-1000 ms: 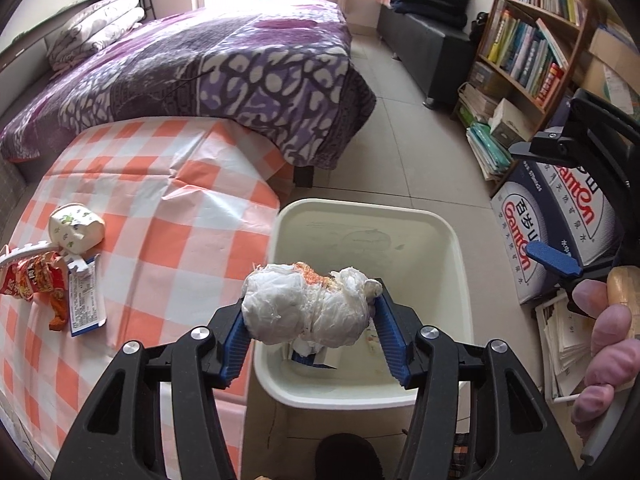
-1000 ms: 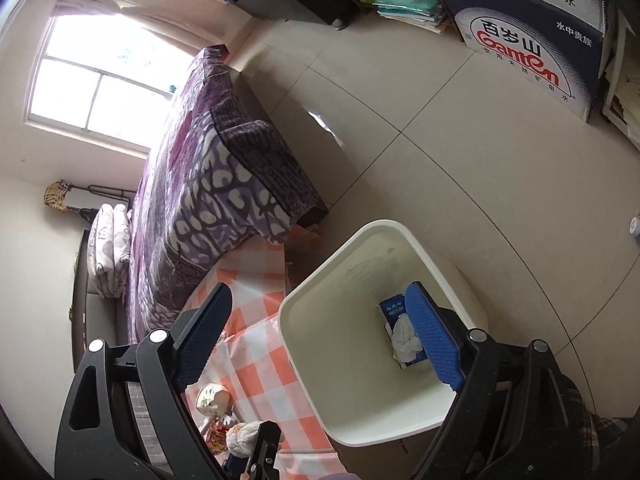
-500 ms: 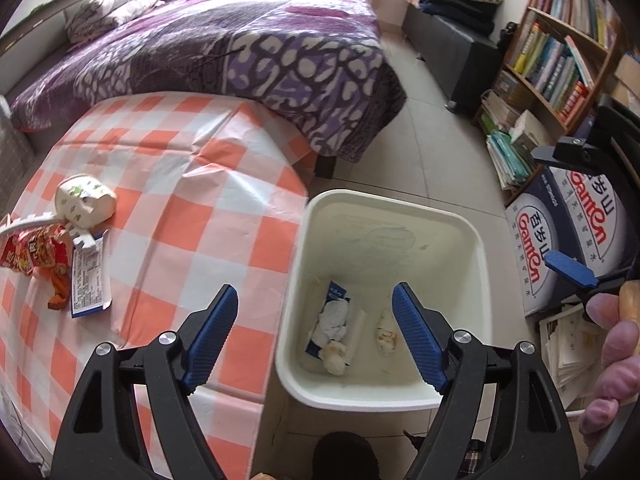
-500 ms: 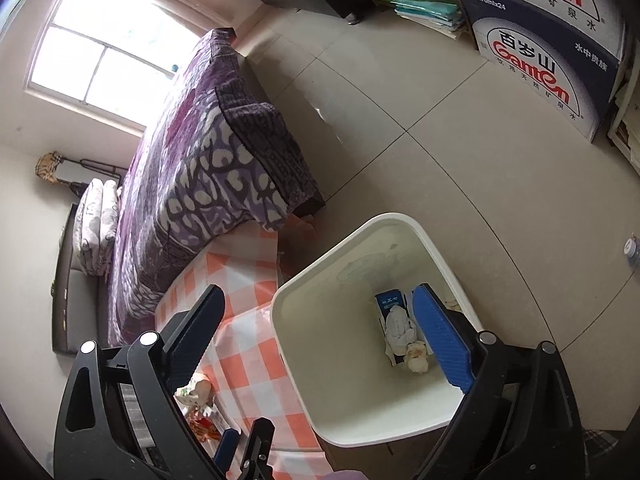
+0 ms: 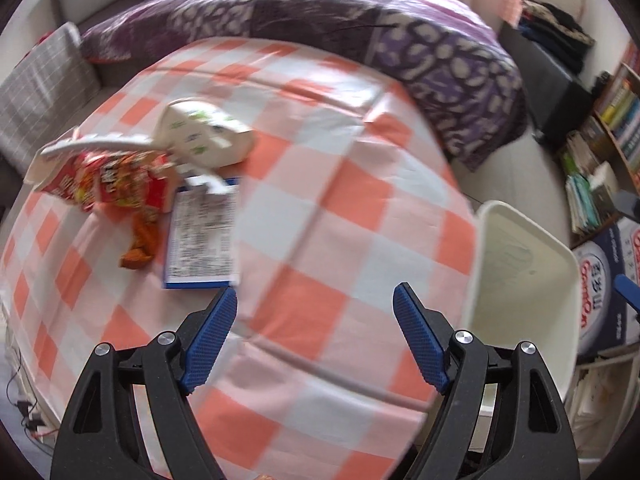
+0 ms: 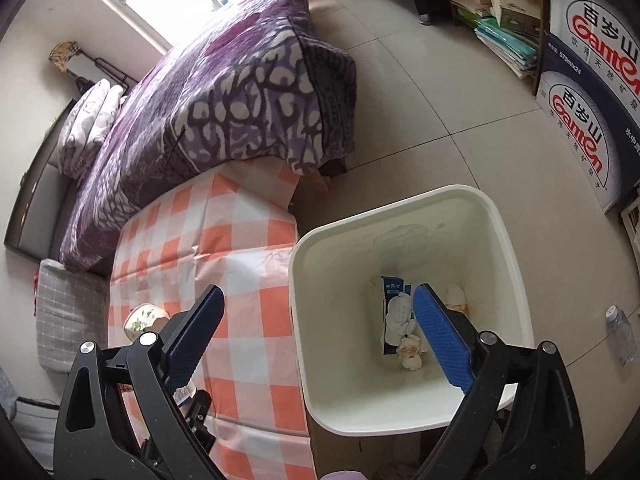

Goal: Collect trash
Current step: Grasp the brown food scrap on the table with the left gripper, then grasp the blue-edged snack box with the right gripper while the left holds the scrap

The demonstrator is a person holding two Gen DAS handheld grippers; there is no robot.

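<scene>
My left gripper [image 5: 314,294] is open and empty above the orange-checked table [image 5: 340,184]. Ahead to its left lie a red snack bag [image 5: 104,178], a crushed white paper cup [image 5: 204,138] and a blue-edged printed carton [image 5: 202,236]. The white trash bin [image 5: 524,280] stands at the table's right edge. My right gripper [image 6: 318,294] is open and empty above the bin [image 6: 404,216], which holds a blue carton [image 6: 390,292] and crumpled white wads [image 6: 410,352]. The paper cup [image 6: 144,316] shows partly behind its left finger.
A bed with a purple patterned cover [image 5: 360,28] lies beyond the table. Bookshelves [image 5: 612,120] and Ganten water boxes [image 6: 592,92] stand on the right. A plastic bottle [image 6: 620,332] lies on the tiled floor. A grey cushion [image 5: 36,92] sits left of the table.
My left gripper opened and dropped the white wad into the bin, then swung left over the table toward the remaining trash. My right gripper stayed open above the bin.
</scene>
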